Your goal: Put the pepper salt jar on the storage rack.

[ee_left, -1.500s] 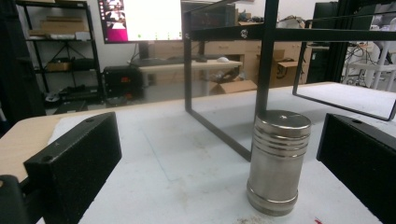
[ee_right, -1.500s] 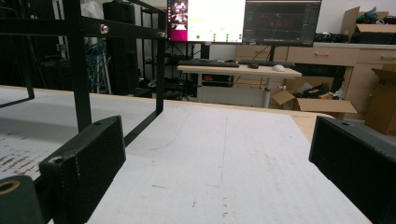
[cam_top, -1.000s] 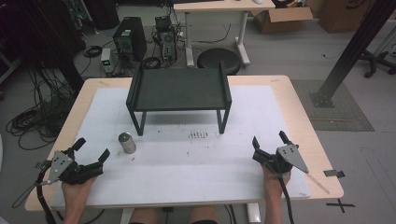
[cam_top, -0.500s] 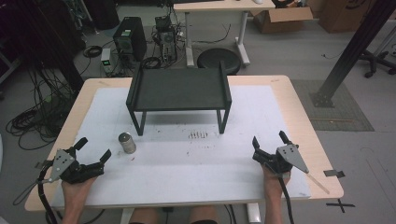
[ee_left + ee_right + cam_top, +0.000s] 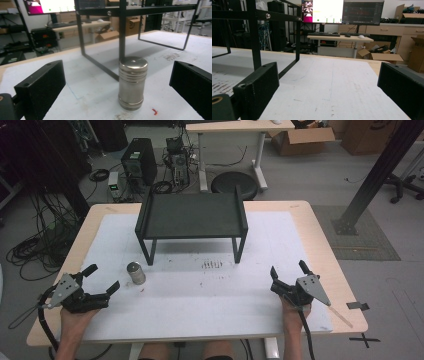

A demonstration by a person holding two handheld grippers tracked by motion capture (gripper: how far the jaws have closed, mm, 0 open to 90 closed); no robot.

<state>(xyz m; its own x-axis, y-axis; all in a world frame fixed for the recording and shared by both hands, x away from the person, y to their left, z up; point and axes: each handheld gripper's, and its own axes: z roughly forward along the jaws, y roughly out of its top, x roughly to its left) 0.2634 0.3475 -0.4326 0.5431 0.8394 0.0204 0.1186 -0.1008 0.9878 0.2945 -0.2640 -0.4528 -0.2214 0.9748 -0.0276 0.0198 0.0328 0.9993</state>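
Observation:
A small ribbed metal canister (image 5: pixel 135 273) stands upright on the white mat, left of centre, in front of the black shelf rack (image 5: pixel 192 216). My left gripper (image 5: pixel 102 280) rests open near the table's front left, pointing at the canister (image 5: pixel 132 82), which stands a short way ahead of its wide-apart jaws, untouched. My right gripper (image 5: pixel 289 269) rests open at the front right with nothing between its jaws, facing bare mat and the rack's right legs (image 5: pixel 257 37).
The white mat (image 5: pixel 210 295) covers most of the wooden table. A computer tower (image 5: pixel 138 162), cables and a round black stool (image 5: pixel 235 185) sit on the floor behind the table. A black post (image 5: pixel 375 175) rises at the right.

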